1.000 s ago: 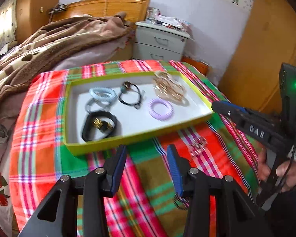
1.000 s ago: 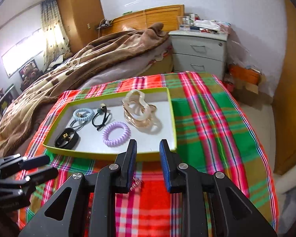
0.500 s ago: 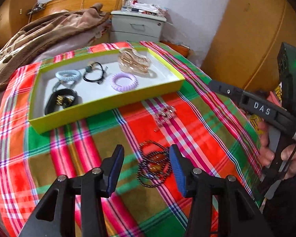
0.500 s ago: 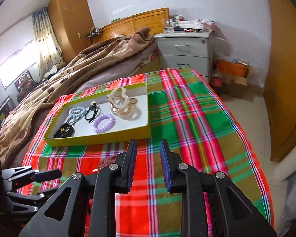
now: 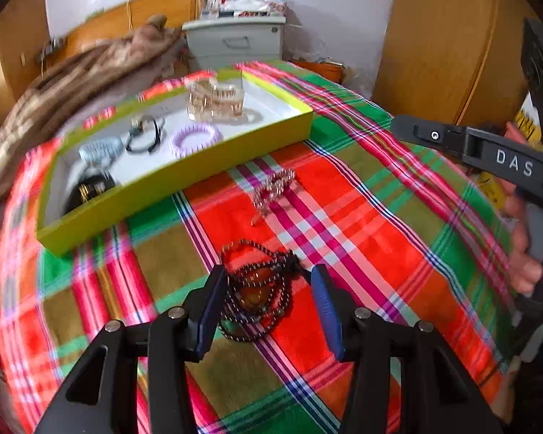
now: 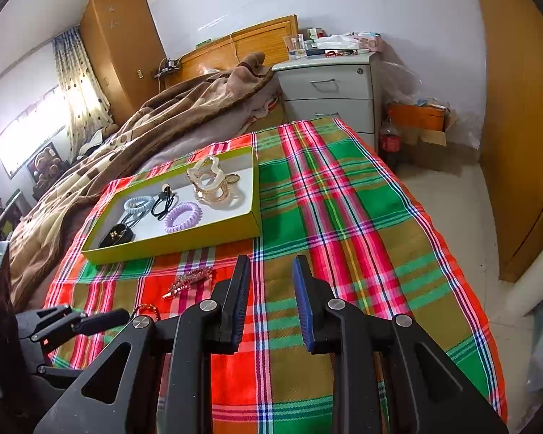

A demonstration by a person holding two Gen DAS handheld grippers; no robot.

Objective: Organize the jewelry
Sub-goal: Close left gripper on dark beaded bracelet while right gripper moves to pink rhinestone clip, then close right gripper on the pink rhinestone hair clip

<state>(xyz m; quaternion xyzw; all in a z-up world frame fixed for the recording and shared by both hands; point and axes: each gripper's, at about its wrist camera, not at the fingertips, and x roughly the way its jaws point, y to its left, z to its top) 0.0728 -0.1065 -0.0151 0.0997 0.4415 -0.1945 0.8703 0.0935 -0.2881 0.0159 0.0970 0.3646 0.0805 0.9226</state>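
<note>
Over the last second the left tongs (image 5: 266,303) have pulled back from the yellow-green tray (image 5: 184,184), which lies toward the table's far edge, to the near edge, where the dark beaded necklace (image 5: 257,289) now lies between their wide-open, empty jaws, ready to be gripped. The right tongs (image 6: 269,303) hang open, empty. A rhinestone hair clip (image 5: 275,186) waits between necklace and tray.
</note>
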